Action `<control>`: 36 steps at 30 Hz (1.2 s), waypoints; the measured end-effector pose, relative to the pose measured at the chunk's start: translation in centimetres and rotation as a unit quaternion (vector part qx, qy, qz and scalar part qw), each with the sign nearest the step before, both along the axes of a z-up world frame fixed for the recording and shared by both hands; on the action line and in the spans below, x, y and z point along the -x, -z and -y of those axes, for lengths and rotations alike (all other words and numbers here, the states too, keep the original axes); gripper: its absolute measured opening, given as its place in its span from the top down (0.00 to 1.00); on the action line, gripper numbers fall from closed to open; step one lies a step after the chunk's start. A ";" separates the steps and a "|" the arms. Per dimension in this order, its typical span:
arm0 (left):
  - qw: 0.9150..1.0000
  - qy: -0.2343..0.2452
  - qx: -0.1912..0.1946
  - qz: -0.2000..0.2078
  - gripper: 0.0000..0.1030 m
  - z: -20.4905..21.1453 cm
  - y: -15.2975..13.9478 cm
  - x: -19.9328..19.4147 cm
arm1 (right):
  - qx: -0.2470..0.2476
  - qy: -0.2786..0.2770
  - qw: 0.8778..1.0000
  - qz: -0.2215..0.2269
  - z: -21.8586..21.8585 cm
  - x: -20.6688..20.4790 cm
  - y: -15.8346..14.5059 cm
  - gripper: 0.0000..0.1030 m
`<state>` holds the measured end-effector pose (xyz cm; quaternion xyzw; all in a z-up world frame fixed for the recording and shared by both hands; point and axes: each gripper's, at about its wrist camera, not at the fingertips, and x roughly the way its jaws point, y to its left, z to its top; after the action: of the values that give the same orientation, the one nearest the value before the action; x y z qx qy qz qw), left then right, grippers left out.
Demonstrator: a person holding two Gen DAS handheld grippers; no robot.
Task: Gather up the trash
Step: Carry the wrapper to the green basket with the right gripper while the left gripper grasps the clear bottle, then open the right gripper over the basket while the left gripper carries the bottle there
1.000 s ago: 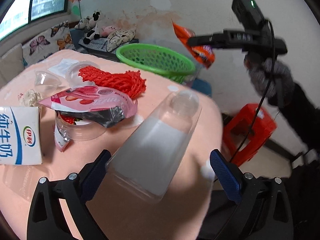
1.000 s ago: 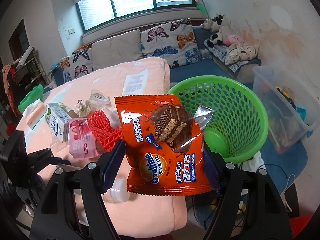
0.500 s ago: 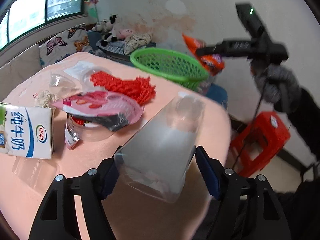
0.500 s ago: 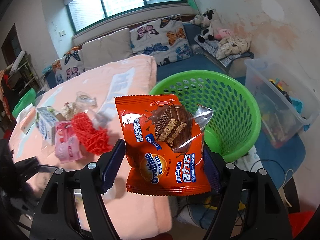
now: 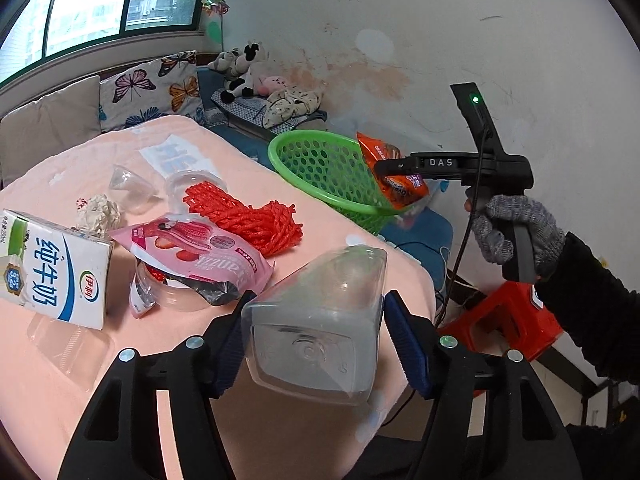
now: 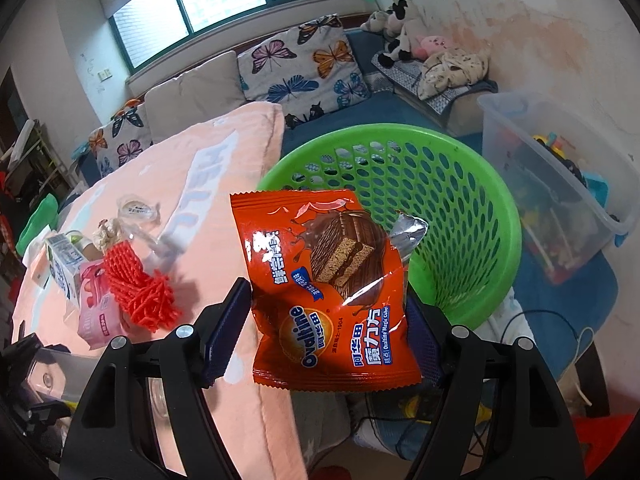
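With the right gripper [image 6: 326, 320] pinching the orange wrapper [image 6: 328, 296] near the green basket [image 6: 460, 208] rim and the left gripper [image 5: 314, 336] clamping 1 clear bottle [image 5: 316, 320], an early release could drop the wrapper outside

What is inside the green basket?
The green basket looks empty: only its holed wall and floor show. The orange snack wrapper, held in the right tongs, covers the near part, so something small could hide there.

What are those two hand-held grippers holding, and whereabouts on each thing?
The left hand-held gripper clamps the clear plastic bottle across its sides near the base. The right hand-held gripper pinches the orange Ovaltine snack wrapper by its side edges.
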<state>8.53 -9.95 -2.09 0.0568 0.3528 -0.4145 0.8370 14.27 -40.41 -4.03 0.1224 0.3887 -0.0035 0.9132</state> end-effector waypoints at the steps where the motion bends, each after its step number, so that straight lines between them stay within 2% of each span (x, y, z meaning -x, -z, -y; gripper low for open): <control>1: 1.000 -0.001 -0.001 0.006 0.40 0.2 -0.4 0.2 | 0.000 0.002 1.000 0.000 0.1 -0.3 0.0 0.29; 9: 1.000 -0.013 0.003 0.011 0.44 1.6 -3.2 0.1 | 0.004 -0.003 1.000 -0.005 0.6 -2.9 0.6 0.27; 13: 1.000 -0.017 0.001 0.008 0.45 2.5 -4.4 -0.7 | 0.005 -0.002 1.000 -0.010 1.1 -3.8 1.0 0.16; 17: 1.000 -0.017 0.002 0.005 0.45 3.4 -5.4 -1.2 | 0.008 0.003 1.000 -0.010 1.8 -4.1 1.2 0.14; 29: 1.000 -0.008 0.006 0.017 0.46 8.8 -9.9 -4.2 | 0.002 0.022 0.999 0.028 5.3 -0.4 -0.2 0.14; 36: 1.000 -0.008 0.003 0.025 0.46 14.7 -11.4 -8.0 | 0.003 0.035 0.998 0.053 7.2 2.3 -1.1 0.14</control>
<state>16.53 -24.60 9.32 0.0616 0.3307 -0.4072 0.8491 12.00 -47.60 -2.95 0.1335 0.3356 -0.0300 0.9320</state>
